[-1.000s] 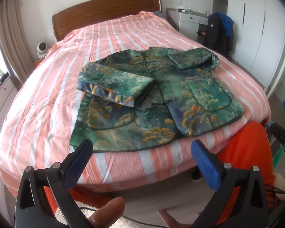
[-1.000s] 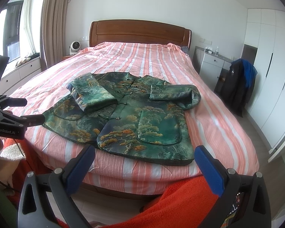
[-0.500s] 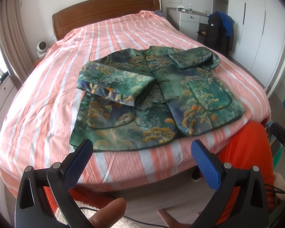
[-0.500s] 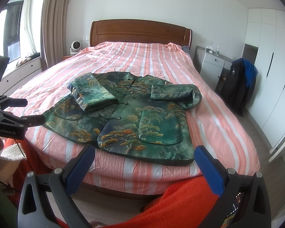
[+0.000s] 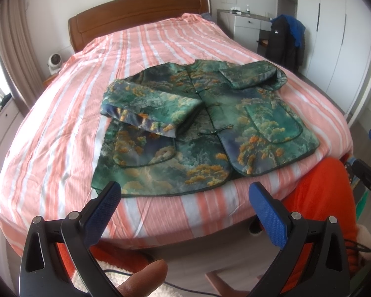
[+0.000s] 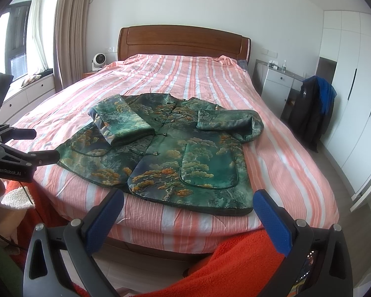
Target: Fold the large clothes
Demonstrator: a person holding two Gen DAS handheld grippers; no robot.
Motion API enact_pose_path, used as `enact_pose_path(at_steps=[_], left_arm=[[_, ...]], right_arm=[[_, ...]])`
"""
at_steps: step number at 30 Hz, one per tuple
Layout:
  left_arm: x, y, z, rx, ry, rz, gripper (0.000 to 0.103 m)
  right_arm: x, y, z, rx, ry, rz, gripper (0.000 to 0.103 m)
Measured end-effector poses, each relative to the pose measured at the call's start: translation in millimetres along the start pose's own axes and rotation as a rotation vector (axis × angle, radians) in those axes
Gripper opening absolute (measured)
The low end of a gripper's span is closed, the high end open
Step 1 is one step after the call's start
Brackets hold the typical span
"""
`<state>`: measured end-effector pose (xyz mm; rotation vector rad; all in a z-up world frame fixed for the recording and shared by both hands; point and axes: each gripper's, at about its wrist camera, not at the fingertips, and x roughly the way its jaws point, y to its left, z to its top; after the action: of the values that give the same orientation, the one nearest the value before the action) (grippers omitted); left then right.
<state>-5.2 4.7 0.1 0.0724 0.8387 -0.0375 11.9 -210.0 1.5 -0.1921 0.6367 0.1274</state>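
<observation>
**Asker:** Across the foot of the bed (image 5: 61, 128), what lies there, and where are the two tools?

**Describer:** On the pink-and-white striped cover lies a green jacket (image 5: 210, 128) printed with trees and clouds, front side up, its hem toward the camera at 6 o'clock and its collar at 12. Both sleeves are already folded in over the chest: one sleeve (image 5: 148, 109) at about 10 o'clock of the garment's centre, the other sleeve (image 5: 254, 74) at about 1 o'clock. The left gripper (image 5: 185, 198) hangs short of the hem with its blue pads spread wide, holding nothing. The right gripper (image 6: 188, 205) is likewise spread wide and empty, just short of the hem corner at its 6 o'clock.

**Asker:** What would a good next step look like?

**Describer:** My judgement: the body remains to be folded, likely hem up toward collar. Each tool should take one hem corner, left corner (image 5: 96, 185) at 7 o'clock, right corner (image 6: 247, 208) at 5 o'clock, pinching only the jacket and not the bed cover beneath. The cloth looks thick and padded, so a deep bite should hold better than a fingertip nip. Lift both corners level and together, carry them toward 12 o'clock, and lay them down gently so the tucked sleeves stay put.
</observation>
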Motion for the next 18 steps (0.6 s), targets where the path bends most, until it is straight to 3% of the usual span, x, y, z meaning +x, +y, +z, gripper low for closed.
enact_pose_path(at_steps=[18], left_arm=[[-1.9, 0.4, -1.2, 0.005, -0.012, 0.005, 0.103]], right_arm=[[0.7, -0.2, 0.7, 0.021, -0.004, -0.003, 0.103]])
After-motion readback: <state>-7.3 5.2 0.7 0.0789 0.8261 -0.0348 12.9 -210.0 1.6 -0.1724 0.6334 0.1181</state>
